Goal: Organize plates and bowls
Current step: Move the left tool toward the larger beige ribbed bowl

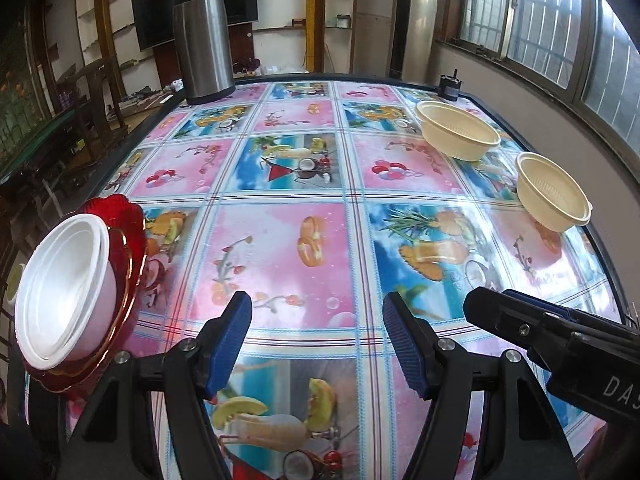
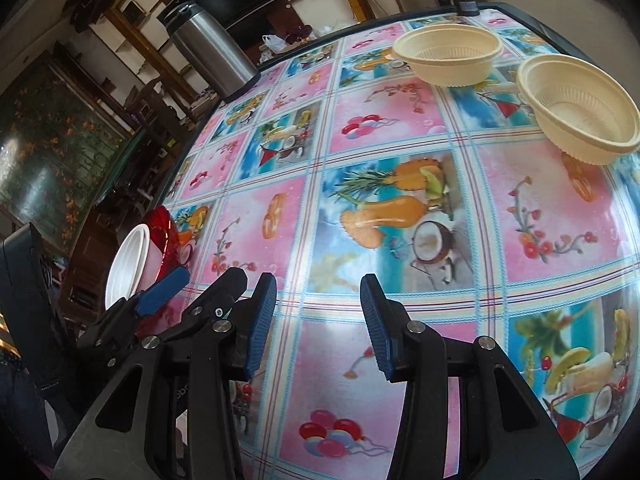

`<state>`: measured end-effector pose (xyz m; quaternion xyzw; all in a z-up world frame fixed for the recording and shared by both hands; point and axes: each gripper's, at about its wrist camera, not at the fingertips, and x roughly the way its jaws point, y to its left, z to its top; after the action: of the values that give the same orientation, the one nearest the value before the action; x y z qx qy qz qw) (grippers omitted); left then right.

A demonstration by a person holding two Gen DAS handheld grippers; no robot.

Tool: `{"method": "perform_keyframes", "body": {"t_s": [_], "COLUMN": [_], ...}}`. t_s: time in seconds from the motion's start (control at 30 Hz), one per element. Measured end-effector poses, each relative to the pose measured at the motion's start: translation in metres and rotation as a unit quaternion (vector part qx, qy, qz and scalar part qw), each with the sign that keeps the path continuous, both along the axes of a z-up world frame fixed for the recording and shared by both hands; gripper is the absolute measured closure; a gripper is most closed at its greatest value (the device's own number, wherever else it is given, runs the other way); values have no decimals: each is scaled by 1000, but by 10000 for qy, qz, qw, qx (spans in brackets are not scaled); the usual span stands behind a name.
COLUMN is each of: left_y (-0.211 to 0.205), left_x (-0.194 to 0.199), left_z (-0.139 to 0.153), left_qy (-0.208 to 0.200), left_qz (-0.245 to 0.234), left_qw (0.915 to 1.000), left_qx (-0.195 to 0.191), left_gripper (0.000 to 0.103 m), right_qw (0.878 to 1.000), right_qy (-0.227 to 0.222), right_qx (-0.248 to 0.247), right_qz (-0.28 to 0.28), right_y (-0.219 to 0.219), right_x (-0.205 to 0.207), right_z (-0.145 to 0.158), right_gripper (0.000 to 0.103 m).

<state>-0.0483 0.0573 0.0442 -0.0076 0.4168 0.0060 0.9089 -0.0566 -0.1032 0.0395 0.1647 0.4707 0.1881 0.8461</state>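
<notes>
The worktop runs out to a dark rim at ten o'clock, twelve and two; its patterned middle lies bare, giving both claws free room ahead; the left claw hangs over it spread apart, nothing between its blue pads; the right claw, just beside it at three o'clock, stands parted too and grips nothing. White bowls nested on red plates sit at the worktop's near-left edge, at nine o'clock of the left claw and close by. Two cream bowls stand well apart from both claws, at one and two o'clock, near the far-right rim. One steel flask rises at eleven o'clock on the far edge; one small dark pot sits at the far corner.
</notes>
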Motion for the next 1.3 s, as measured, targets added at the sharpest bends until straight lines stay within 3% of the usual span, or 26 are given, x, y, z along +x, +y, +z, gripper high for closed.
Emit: {"method": "perform_keyframes", "body": {"t_s": [0.1,0.17,1.3], "left_y": [-12,-21,-110], "left_x": [2,3,24], "left_z": [-1,-2,-22], "left_qy": [35,59,424], "left_qz": [-97,-161,-837], "left_qw": [9999,9999,9956], "left_qx": [15,21,32], "left_gripper": [35,35,35], "right_qw": [9999,9997,9928], "right_qy": [14,25,233], "right_qx": [53,71,304], "right_qz": [-143,-230,-1133], "right_y": [-15,-25,-137], "right_x": [0,-1,-6], "right_z": [-3,-5,-26], "right_gripper": [57,48,48]}}
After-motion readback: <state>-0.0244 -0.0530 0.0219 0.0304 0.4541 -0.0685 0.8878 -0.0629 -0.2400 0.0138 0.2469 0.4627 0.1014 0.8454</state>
